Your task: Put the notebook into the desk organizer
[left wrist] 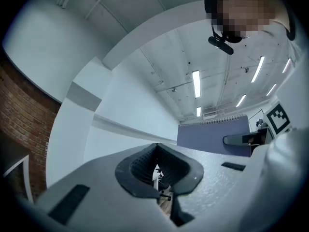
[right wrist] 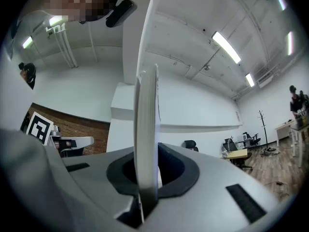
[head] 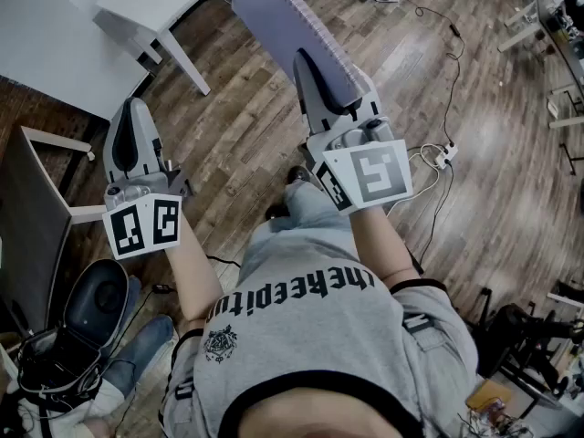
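My right gripper (head: 319,76) is shut on the lower edge of a grey-purple spiral-bound notebook (head: 278,12), which it holds up over the wooden floor. In the right gripper view the notebook (right wrist: 146,124) stands edge-on, clamped between the jaws of that gripper (right wrist: 145,180). The left gripper (head: 133,117) is raised to the left, apart from the notebook. Its jaws (left wrist: 157,172) are shut with nothing between them. From the left gripper view the notebook's cover (left wrist: 210,137) shows to the right. No desk organizer is in view.
A white table (head: 137,7) stands at the far left. A dark panel with a pale frame (head: 36,199) and an open black bag (head: 91,308) sit at the lower left. Cables and a power strip (head: 443,153) lie on the floor to the right.
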`<state>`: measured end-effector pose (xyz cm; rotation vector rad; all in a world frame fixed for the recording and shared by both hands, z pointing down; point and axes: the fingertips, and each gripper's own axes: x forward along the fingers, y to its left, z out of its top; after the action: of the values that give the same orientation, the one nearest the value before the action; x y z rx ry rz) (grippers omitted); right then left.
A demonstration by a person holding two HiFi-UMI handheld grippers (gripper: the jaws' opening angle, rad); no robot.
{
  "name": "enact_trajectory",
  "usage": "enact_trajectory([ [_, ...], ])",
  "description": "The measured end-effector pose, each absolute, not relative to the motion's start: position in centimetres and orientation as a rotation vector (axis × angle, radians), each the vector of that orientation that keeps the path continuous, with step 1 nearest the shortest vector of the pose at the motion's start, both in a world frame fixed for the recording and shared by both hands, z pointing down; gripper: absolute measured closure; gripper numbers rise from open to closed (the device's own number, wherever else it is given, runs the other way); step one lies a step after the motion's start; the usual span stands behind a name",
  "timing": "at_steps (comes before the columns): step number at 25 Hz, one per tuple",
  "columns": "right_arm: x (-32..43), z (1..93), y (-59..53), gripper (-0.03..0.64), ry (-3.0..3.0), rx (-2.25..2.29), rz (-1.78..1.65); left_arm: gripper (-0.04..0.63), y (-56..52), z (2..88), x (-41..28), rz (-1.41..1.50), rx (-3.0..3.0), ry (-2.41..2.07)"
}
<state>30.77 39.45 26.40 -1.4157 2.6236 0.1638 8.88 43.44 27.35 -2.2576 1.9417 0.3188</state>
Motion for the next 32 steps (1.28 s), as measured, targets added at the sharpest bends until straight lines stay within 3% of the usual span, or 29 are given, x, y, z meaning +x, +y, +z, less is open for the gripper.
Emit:
enact_trajectory([
  [20, 31.2, 25.5, 39.8, 0.586, 2.612, -1.357, 0.119, 0.592, 44.1, 26.1, 10.2, 0.281, -2.244, 1.927],
  [32, 26.6, 27.7, 35.4, 0.586, 2.63, -1.35, 0.098, 0.592, 39.9, 28.2, 6.4, 0.281, -2.269, 1.901],
])
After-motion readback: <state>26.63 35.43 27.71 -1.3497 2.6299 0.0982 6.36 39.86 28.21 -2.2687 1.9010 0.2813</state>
